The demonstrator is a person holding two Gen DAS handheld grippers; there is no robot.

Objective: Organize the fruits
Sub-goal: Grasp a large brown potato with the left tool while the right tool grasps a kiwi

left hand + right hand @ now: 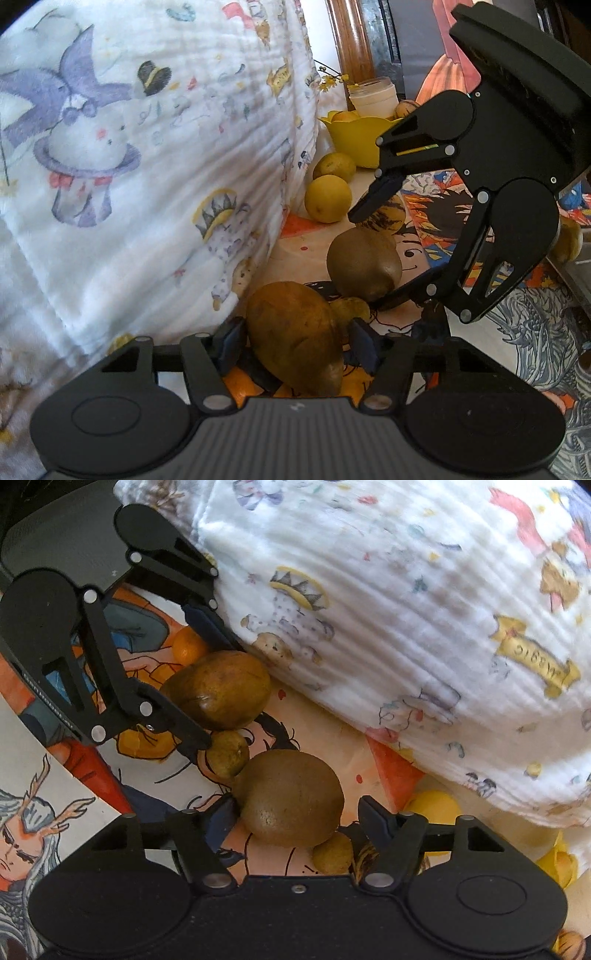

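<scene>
A long brown fruit lies between the open fingers of my left gripper; it also shows in the right wrist view. A rounder brown kiwi lies between the open fingers of my right gripper, and shows in the left wrist view. Neither fruit is clamped. A small brown fruit sits between the two. The left gripper and right gripper face each other. Two lemons lie before a yellow bowl.
A big white printed cloth bundle crowds the left side. The table has a cartoon-print cover. A white jar stands behind the bowl. An orange and another small brown fruit lie nearby.
</scene>
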